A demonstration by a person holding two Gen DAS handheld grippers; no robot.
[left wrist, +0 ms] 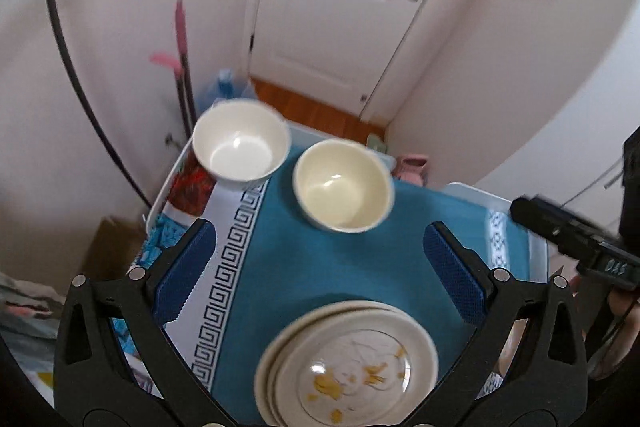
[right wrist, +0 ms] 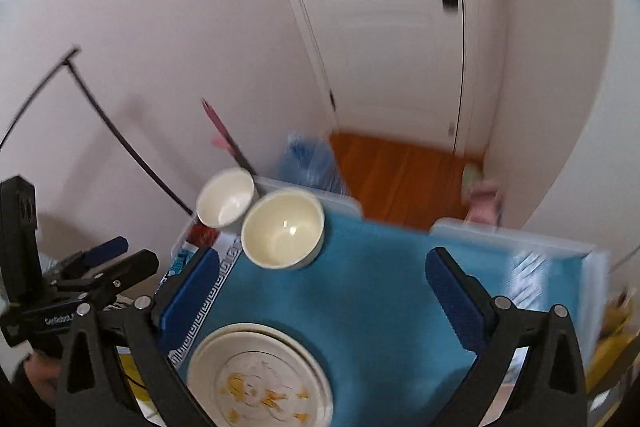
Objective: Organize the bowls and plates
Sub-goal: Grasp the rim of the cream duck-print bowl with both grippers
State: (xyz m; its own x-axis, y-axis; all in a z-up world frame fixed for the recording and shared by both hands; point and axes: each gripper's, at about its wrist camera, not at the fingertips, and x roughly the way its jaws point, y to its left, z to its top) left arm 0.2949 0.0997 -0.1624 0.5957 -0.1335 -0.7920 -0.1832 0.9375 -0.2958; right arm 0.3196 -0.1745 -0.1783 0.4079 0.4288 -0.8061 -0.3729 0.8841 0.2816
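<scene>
A white bowl stands at the far left edge of a blue cloth. A cream bowl stands to its right. A stack of cream plates with a yellow pattern lies at the near side. My left gripper is open and empty above the cloth, between the plates and the bowls. In the right wrist view my right gripper is open and empty, above the cloth, right of the plates and the cream bowl. The white bowl stands behind.
The cloth covers a small table with a white rim. A white door and wooden floor lie beyond. A water bottle and pink-handled tools stand at the wall. The other gripper shows at the left.
</scene>
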